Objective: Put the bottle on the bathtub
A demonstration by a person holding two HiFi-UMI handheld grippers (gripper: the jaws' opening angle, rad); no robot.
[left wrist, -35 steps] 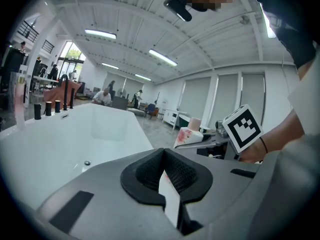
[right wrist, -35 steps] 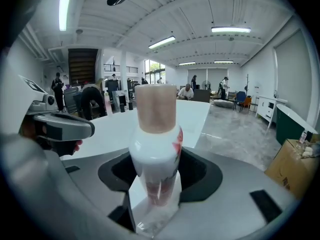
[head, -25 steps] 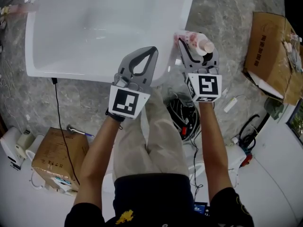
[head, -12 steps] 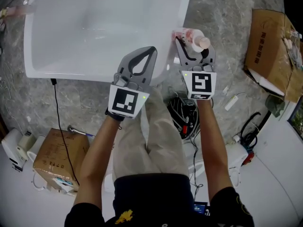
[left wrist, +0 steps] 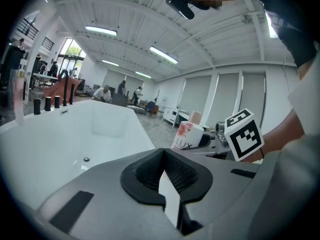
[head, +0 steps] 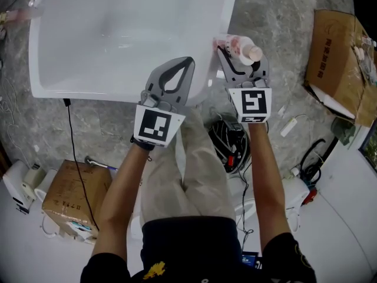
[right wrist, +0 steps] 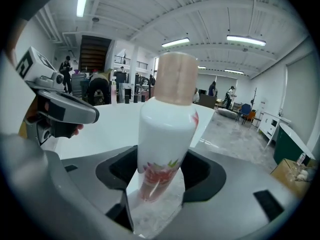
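The white bathtub (head: 129, 34) fills the top of the head view. A white bottle (head: 242, 48) with pink flowers and a beige cap stands upright in my right gripper (head: 240, 58), which is shut on its body. It hangs at the tub's near right corner, over the rim's outer edge; whether it touches is unclear. The right gripper view shows the bottle (right wrist: 165, 134) clamped between the jaws of the right gripper (right wrist: 159, 186). My left gripper (head: 186, 65) is shut and empty, pointing over the tub's near rim. From the left gripper (left wrist: 165, 156) view, the bottle (left wrist: 189, 135) is seen to the right.
A cardboard box (head: 339, 58) lies on the stone floor at the right, another box (head: 73, 196) at lower left. A bundle of cables (head: 227, 143) lies under my right arm, and a black cord (head: 73, 140) runs down from the tub. Dark taps (left wrist: 47, 103) stand on the tub's far rim.
My right gripper has shifted the bottle slightly left and forward, nearer the tub's corner. The left gripper has hardly moved.
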